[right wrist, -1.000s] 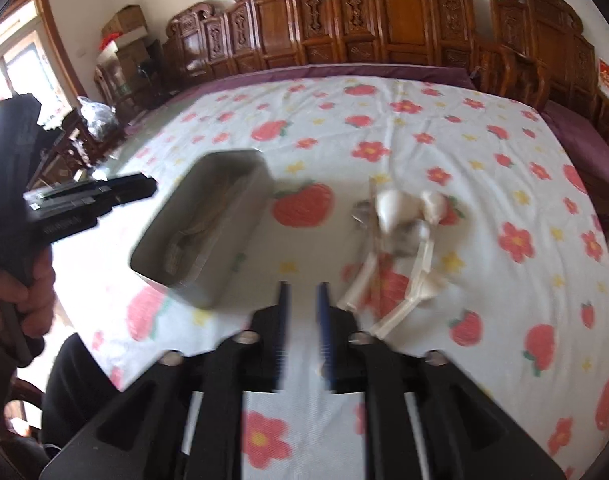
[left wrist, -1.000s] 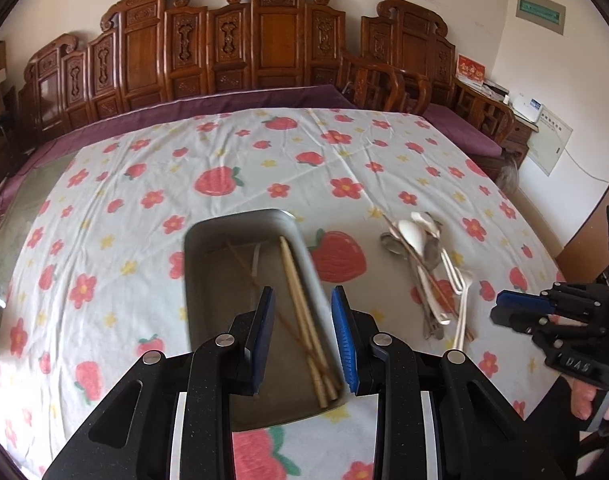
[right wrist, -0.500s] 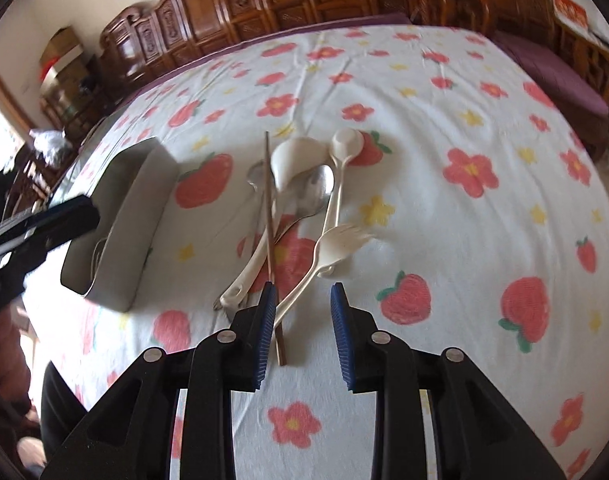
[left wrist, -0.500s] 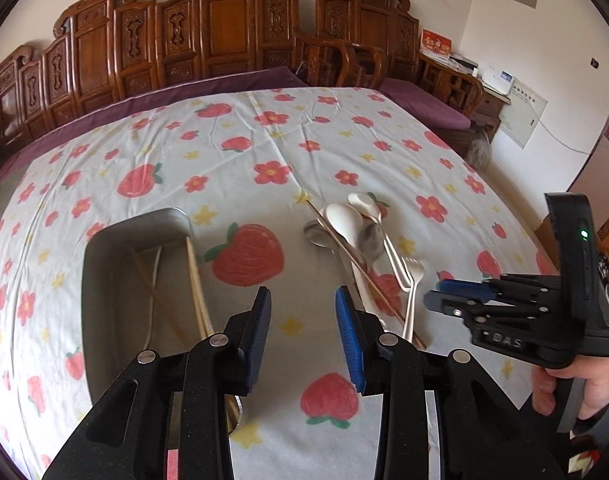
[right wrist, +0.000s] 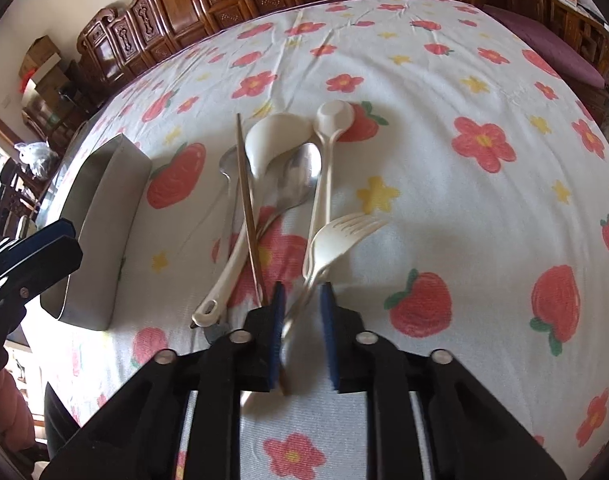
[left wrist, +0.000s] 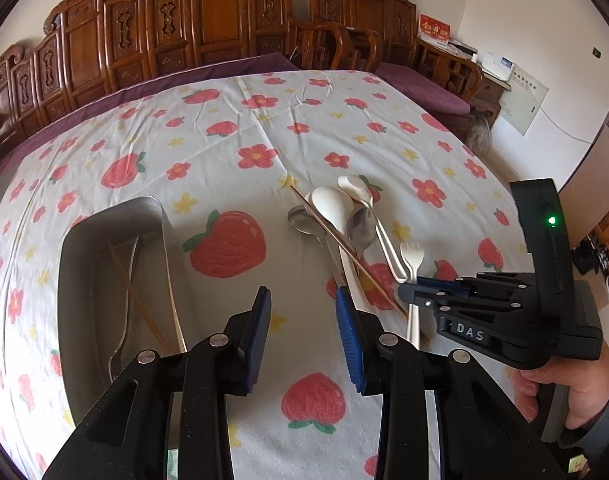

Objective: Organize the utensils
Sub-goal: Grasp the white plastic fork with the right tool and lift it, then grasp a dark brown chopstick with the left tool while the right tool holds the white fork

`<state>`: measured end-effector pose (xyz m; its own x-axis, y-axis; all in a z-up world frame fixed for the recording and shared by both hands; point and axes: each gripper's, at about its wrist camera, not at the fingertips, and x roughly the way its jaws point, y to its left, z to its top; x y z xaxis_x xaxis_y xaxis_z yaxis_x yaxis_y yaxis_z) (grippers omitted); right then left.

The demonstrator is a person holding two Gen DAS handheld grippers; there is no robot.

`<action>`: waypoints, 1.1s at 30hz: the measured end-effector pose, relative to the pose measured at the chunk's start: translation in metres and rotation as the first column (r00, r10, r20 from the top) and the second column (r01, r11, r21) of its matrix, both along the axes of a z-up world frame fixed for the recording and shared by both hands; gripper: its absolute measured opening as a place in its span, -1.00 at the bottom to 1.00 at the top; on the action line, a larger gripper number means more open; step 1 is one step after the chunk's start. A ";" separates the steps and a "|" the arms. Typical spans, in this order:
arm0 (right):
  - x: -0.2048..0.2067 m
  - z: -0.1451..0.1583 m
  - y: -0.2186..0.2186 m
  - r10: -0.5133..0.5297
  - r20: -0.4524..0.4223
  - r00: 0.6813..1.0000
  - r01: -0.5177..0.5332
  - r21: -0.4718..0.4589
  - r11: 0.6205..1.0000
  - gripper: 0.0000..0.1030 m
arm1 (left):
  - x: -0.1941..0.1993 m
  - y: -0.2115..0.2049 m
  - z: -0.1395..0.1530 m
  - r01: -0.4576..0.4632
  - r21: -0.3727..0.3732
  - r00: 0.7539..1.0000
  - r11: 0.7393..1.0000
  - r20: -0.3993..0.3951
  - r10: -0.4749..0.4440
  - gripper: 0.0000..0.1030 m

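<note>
Far left: metal tray [left wrist: 104, 240] on the strawberry-print tablecloth [left wrist: 232, 136]. Inside it, thin chopsticks [left wrist: 144, 308] crossed, plus a pale utensil I can't identify.

Left gripper [left wrist: 303, 300] hangs over bare cloth between tray and utensil pile, jaws partly open, nothing between them.

Right of it, the pile: brown chopstick [right wrist: 248, 216] slanting across a metal spoon [right wrist: 300, 180] and a white ladle-type spoon [right wrist: 272, 140]; a second metal spoon [left wrist: 304, 222] lies under the chopstick. A cream long-handled spoon [right wrist: 324, 176] and a cream plastic fork [right wrist: 340, 236] lie on the right side of the pile.

Right gripper [right wrist: 302, 300] is low over the near end of the pile. Jaws have just been closing, now narrow, with the fork's and the cream spoon's handles between the pads. Whether the pads actually press them, can't tell. A hand [left wrist: 564, 392] grips its handle at the right edge.
</note>
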<state>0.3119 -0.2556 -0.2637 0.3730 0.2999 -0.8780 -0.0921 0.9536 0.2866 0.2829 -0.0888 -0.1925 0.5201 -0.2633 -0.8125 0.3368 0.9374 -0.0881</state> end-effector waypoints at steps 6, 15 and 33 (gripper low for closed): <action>-0.011 0.010 -0.021 -0.019 0.015 1.000 0.018 0.043 0.999 -0.92 | 0.008 -0.015 -0.008 0.004 -0.002 1.000 1.000 -0.027 -0.004 -0.39; -0.042 0.030 -0.049 -0.016 0.091 0.996 0.013 0.024 1.000 -0.92 | 0.026 -0.049 -0.026 0.013 -0.010 0.996 1.000 -0.087 -0.014 -0.39; -0.051 0.034 -0.079 -0.030 0.141 0.990 0.027 0.024 0.999 -0.91 | 0.061 -0.092 -0.062 -0.089 0.063 0.970 0.994 -0.222 0.101 -0.42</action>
<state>0.2609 -0.3347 -0.2301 0.5014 0.3061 -0.8092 -0.1058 0.9500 0.2938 0.3441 -0.1805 -0.2544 0.3437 -0.1752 -0.9226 0.2228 0.9696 -0.1012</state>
